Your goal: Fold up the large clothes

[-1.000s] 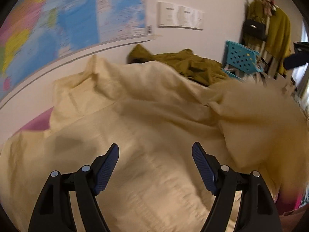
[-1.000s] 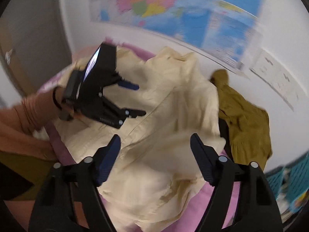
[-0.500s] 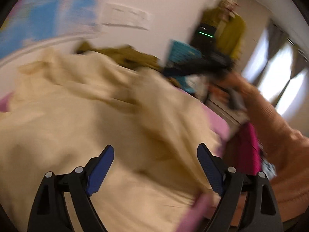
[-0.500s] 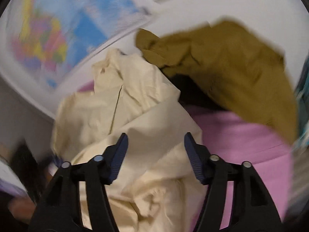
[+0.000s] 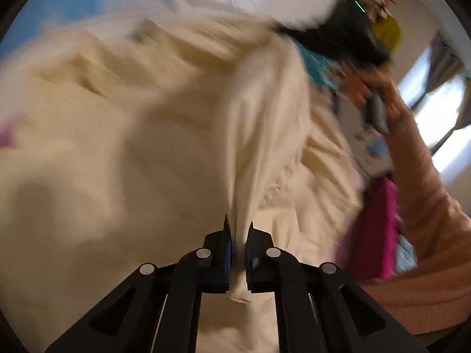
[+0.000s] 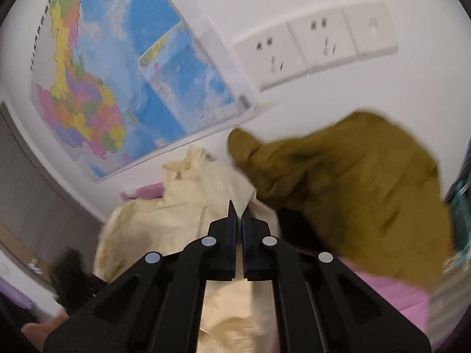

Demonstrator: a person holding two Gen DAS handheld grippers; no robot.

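Note:
A large cream garment [image 5: 147, 147] lies rumpled on the pink bed and fills the blurred left wrist view. My left gripper [image 5: 239, 232] is shut on a pinched fold of this cream cloth, which rises taut from between the jaws. In the right wrist view the cream garment [image 6: 188, 206] lies below and ahead of my right gripper [image 6: 238, 217], whose jaws are pressed together at the garment's right edge; cloth between them cannot be made out. The right gripper's body also shows in the left wrist view [image 5: 347, 38], held by a hand in an orange sleeve.
An olive-green garment [image 6: 353, 194] lies on the pink bed sheet [image 6: 391, 291] to the right, by the wall. A world map [image 6: 117, 88] and wall sockets [image 6: 315, 47] hang behind. A teal crate [image 5: 321, 70] and a magenta item [image 5: 379, 229] stand at the bed's right side.
Both grippers were open and are now shut. The left gripper has closed on a fold of the cream garment. The right gripper has moved toward the garment's far right edge near the olive garment.

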